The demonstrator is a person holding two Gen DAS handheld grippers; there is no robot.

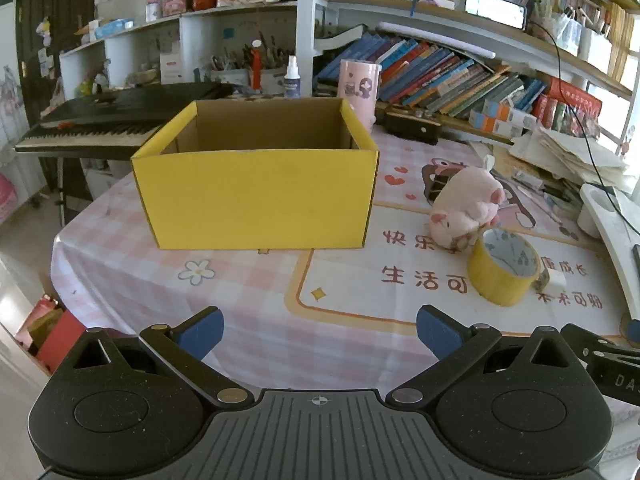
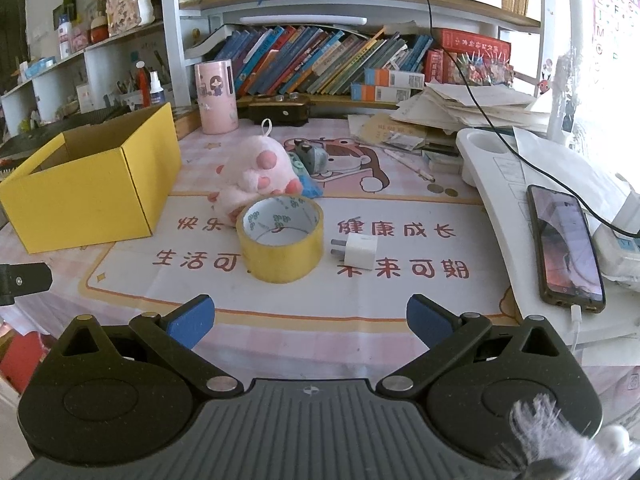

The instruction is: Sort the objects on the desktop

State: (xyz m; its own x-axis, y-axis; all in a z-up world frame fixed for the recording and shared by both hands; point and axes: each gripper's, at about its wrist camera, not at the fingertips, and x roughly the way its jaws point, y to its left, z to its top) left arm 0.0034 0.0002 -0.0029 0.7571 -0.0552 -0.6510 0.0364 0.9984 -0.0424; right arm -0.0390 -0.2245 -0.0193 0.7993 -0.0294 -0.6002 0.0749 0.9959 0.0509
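both claws hang spread wide and empty: your left gripper faces the yellow box, your right gripper faces the roll of yellow tape. nothing sits between either pair of pads.

where things lie, right wrist view:
- tape roll stands on its flat side on the tablecloth, hole up, nearest your right claw.
- pink plush toy lies just behind the roll, touching or nearly touching its far rim; hanging loop points away from you.
- white plug adapter lies on its side just right of the roll, prongs toward it, a small gap between.
- box sits to the left, open top, looks empty from the left wrist view.
- a small grey-blue item behind the plush is too hidden to name.

handling, as a guess:
- tape: stiff ring, light to middling, smooth outer wall that may slip. likely too broad to span outright; take one wall, one pad inside the hole and one outside.
- plush: very light, soft, will squash; pinch deep across the body, not the loop.
- adapter: small, hard, slick plastic; grip the flat faces, keep off the prongs.

risk: lifting the roll may drag the plush along.
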